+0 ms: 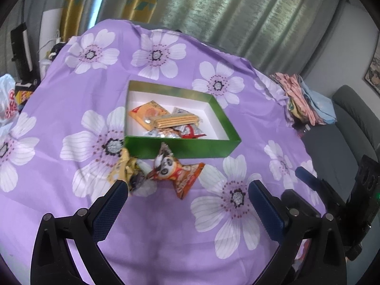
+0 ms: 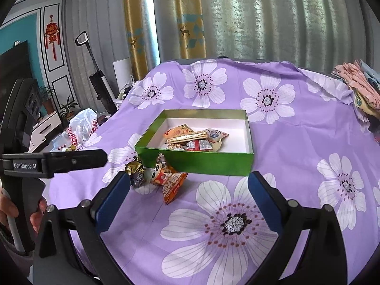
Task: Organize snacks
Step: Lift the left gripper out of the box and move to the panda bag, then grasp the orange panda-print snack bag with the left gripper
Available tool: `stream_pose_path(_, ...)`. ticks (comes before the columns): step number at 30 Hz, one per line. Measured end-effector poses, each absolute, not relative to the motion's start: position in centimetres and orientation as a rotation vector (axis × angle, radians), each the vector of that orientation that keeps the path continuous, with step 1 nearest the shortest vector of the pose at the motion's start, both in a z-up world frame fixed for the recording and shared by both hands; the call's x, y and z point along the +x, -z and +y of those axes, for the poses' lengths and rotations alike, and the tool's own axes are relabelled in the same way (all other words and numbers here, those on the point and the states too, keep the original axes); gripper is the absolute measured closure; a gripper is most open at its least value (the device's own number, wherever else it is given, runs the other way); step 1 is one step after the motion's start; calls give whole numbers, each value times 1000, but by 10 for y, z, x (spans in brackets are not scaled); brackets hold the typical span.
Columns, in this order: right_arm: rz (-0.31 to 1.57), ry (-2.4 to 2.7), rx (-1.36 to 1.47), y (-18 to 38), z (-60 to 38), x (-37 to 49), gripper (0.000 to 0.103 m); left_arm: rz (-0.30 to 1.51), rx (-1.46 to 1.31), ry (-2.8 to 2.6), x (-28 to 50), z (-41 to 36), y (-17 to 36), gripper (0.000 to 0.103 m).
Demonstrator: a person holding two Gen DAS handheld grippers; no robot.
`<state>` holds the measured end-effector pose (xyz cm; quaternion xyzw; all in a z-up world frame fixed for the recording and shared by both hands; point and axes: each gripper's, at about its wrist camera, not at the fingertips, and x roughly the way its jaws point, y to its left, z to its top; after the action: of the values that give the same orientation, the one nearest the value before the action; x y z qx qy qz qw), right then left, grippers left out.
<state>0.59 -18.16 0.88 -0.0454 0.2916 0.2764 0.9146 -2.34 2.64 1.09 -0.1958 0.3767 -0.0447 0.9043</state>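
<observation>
1. We hold two tongs over the counter, which is draped in a purple flowered cloth. Left tongs: jaws wide apart, nothing between them. Right tongs: jaws wide apart, likewise empty.
2. Green box: one, open-topped, white inside, lying at mid-counter beyond both tongs.
3. Loose snacks outside the box, two counted, both just in front of its near wall toward its left corner:
   - orange panda packet, its long axis running from far-left to near-right;
   - gold-and-dark packet, just left of the panda packet and touching it.
4. Governing relation: both loose packets lie ahead of the tongs and toward the left. In the left wrist view the gold-and-dark packet sits right at the left finger's tip; in the right wrist view the pair lies just past the left finger. We judge the left tongs the nearer.
5. Snacks already in the box: a heap of about five or six; overlap prevents a firm count.
6. Off to the side: folded clothes at the far-right edge, one pile; one white plastic bag at the left.
</observation>
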Motion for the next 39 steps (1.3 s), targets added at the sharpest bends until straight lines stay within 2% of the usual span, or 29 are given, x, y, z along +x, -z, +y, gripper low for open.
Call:
stream_pose_path(8,657,-573,-67,10,-187,2,2,793,-472,-4,-46,67,11,2)
stream_pose_path(17,763,-652,-65,48,-166,1,2,874,-508,-17,-52,79,52,2)
stream_pose_path(23,815,-684,-103,68,-147,2,3,894,-511,17,-47,74,63,2)
stream_pose_path(30,837,-670,-84,79,-148,13,3,839,-451,145,-33,52,54,2)
stream_pose_path(39,878,-681,-7,96,-143,38,3,810,-312,240,26,20,53,2)
